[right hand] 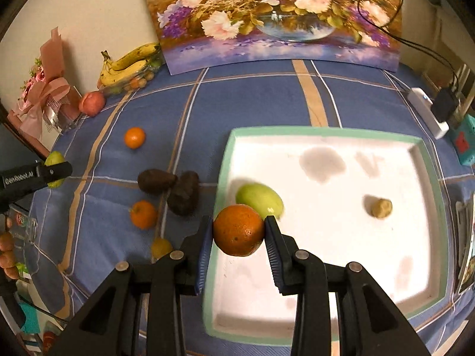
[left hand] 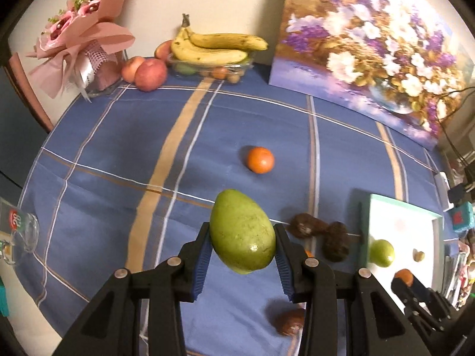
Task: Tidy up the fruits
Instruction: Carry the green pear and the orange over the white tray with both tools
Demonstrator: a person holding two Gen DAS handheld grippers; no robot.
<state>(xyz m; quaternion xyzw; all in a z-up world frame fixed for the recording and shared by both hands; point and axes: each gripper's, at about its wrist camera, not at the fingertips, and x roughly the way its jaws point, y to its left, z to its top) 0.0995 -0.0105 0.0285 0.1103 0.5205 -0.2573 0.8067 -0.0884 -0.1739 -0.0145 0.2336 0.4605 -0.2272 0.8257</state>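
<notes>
Left claw point(left hand: 243, 246) clamped on green mango point(left hand: 242, 234); right claw point(right hand: 239, 233) clamped on orange point(right hand: 238, 230).
Mango held above blue checked cloth point(left hand: 118, 136), centre-bottom of left view. Orange held over left edge of white tray point(right hand: 326, 267), bottom-centre of right view. Tray holds a green fruit point(right hand: 259, 198) and small tan fruit point(right hand: 381, 207); tangerine point(right hand: 134, 137) and two dark brown fruits point(right hand: 169, 188) lie on cloth left of tray.

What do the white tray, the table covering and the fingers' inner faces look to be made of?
Tray: likely plastic or melamine, a smooth white floor with faint sheen and a moulded mint-green rim. Table covering: woven fabric, matte blue plaid with visible creases. Fingers: black rigid plastic by the look, with blue ribbed faces, possibly rubber, pressing an orange.
</notes>
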